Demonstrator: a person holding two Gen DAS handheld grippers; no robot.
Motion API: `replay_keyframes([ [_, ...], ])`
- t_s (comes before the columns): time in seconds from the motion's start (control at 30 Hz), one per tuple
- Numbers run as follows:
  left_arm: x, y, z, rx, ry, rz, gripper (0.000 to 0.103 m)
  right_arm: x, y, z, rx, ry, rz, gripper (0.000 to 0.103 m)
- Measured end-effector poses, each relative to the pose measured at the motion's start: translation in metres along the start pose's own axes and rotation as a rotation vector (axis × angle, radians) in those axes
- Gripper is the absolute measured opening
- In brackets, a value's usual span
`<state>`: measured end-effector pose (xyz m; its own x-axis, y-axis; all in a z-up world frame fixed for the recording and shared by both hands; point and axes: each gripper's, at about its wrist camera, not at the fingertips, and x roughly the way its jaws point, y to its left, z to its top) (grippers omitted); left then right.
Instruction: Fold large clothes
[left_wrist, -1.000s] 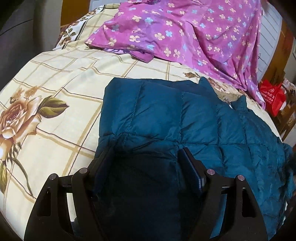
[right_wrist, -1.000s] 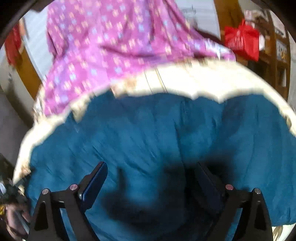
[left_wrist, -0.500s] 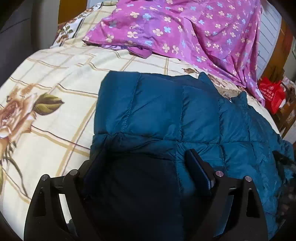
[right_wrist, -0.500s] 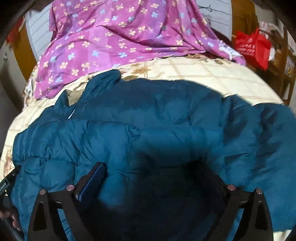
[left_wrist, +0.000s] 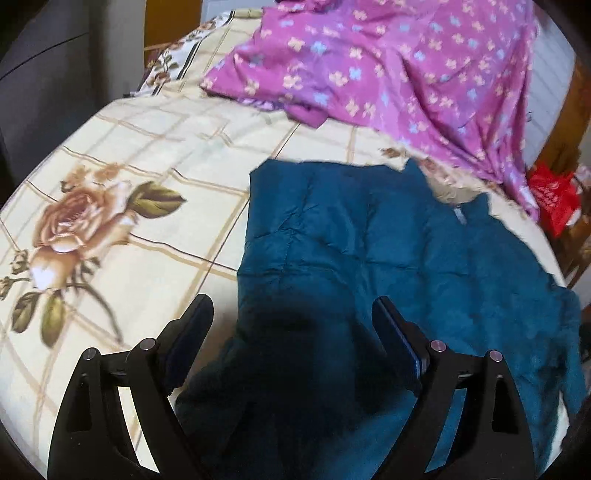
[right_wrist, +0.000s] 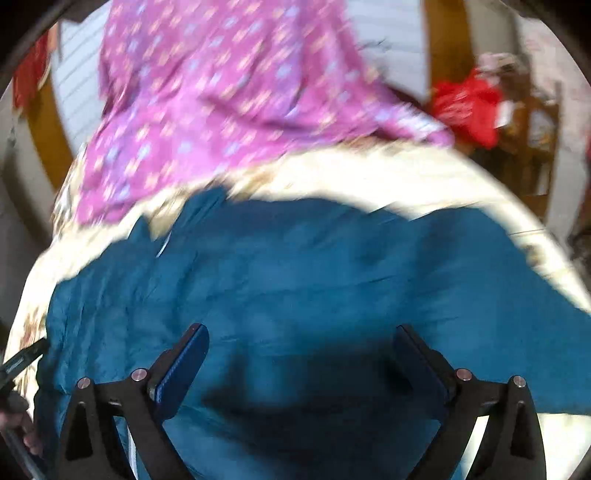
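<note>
A teal quilted down jacket (left_wrist: 369, 251) lies spread on the bed, its collar toward the purple cloth. My left gripper (left_wrist: 291, 314) is open and empty, hovering just above the jacket's left edge. In the right wrist view the same jacket (right_wrist: 295, 266) fills the lower frame, blurred by motion. My right gripper (right_wrist: 301, 339) is open and empty above the jacket's middle. The left gripper's tip shows at the far left edge of the right wrist view (right_wrist: 22, 360).
The bed has a cream checked sheet with a rose print (left_wrist: 110, 206). A purple flowered cloth (left_wrist: 388, 66) is heaped at the far side. A red bag (left_wrist: 554, 195) sits beyond the bed's right edge, also in the right wrist view (right_wrist: 469, 107).
My left gripper has pulled back and to the left off the jacket, showing more sheet. My right gripper is moving fast, its view has blurred and risen slightly. Both stay open.
</note>
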<state>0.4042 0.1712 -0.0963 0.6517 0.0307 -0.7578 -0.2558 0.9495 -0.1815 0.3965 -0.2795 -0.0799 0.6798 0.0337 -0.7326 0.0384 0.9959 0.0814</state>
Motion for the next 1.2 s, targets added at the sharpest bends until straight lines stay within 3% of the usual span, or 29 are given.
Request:
replay_keyframes([
  [0.2, -0.061, 0.006, -0.051, 0.0, -0.049, -0.039, 0.088, -0.108, -0.13, -0.025, 0.073, -0.115, -0.231, 0.099],
  [0.33, -0.082, 0.004, -0.09, -0.011, -0.076, -0.063, 0.088, -0.158, -0.2, -0.069, 0.131, -0.094, -0.337, 0.099],
  [0.47, -0.089, -0.007, -0.11, 0.071, -0.101, -0.084, 0.088, -0.202, -0.258, -0.126, 0.224, -0.055, -0.376, 0.099],
  [0.63, -0.086, -0.021, -0.119, 0.104, -0.105, -0.11, 0.088, -0.223, -0.301, -0.17, 0.372, -0.022, -0.319, 0.099],
  [0.73, -0.085, -0.035, -0.127, 0.162, -0.093, -0.099, 0.088, -0.217, -0.314, -0.179, 0.453, -0.01, -0.218, 0.099],
  [0.77, -0.086, -0.038, -0.128, 0.166, -0.095, -0.13, 0.088, -0.214, -0.319, -0.182, 0.491, -0.006, -0.173, 0.099],
  [0.83, -0.088, -0.038, -0.128, 0.148, -0.101, -0.185, 0.088, -0.203, -0.326, -0.184, 0.576, -0.007, -0.106, 0.099],
  [0.97, -0.086, -0.043, -0.124, 0.142, -0.11, -0.169, 0.088, -0.181, -0.332, -0.175, 0.676, -0.007, -0.036, 0.099],
  [1.07, -0.08, -0.038, -0.12, 0.09, -0.083, -0.183, 0.088, -0.158, -0.337, -0.169, 0.718, 0.041, -0.034, 0.099],
  [1.2, -0.078, -0.034, -0.115, 0.031, -0.068, -0.217, 0.088, -0.143, -0.369, -0.176, 0.9, 0.041, 0.031, 0.099],
])
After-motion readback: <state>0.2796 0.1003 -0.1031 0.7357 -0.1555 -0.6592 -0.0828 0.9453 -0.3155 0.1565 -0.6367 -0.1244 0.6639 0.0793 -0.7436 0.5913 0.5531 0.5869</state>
